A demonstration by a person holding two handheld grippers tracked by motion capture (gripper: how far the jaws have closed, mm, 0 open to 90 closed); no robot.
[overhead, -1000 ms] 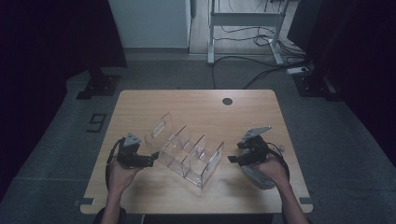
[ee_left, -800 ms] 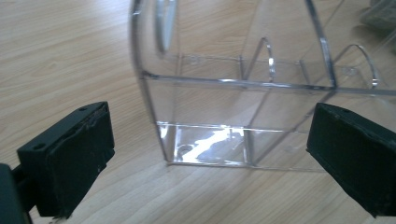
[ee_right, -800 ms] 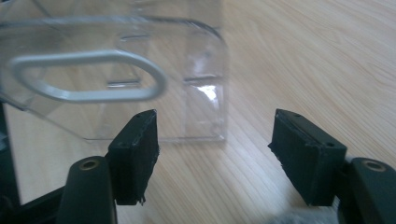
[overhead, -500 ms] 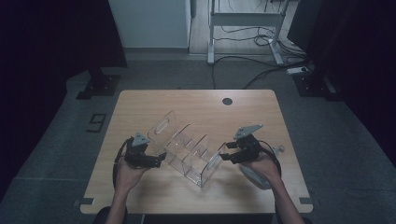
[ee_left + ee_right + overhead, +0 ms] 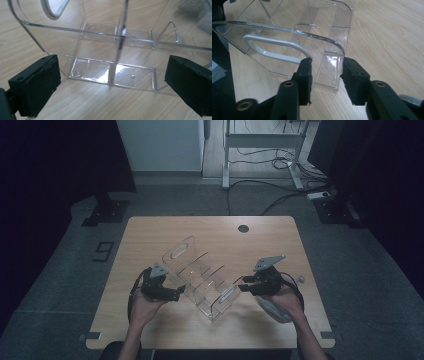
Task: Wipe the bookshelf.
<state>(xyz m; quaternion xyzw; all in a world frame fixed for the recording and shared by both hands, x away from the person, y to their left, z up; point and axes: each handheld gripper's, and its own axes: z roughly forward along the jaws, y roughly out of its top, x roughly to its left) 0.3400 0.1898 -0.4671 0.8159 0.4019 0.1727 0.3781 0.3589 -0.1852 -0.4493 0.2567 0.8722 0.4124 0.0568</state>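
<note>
A clear plastic organizer (image 5: 200,280) with several compartments and a white-rimmed handle slot at each end lies at an angle on the wooden table (image 5: 150,235). My left gripper (image 5: 181,290) is open at its left side. In the left gripper view the jaws (image 5: 112,82) stand wide, just short of the organizer's long wall (image 5: 100,45). My right gripper (image 5: 241,287) is at the near right end. Its jaws (image 5: 325,67) have just been closing and straddle the corner of the end wall (image 5: 287,47) below the handle slot, with a gap still showing.
A round cable hole (image 5: 243,228) sits near the table's far edge. Beyond the table stand a white desk frame (image 5: 260,140) with floor cables and a black stand base (image 5: 102,212) at the left. Bare wood lies around the organizer.
The left gripper has slid right up to the organizer's side. The right gripper has come left onto the organizer's end wall, and its jaws have narrowed.
</note>
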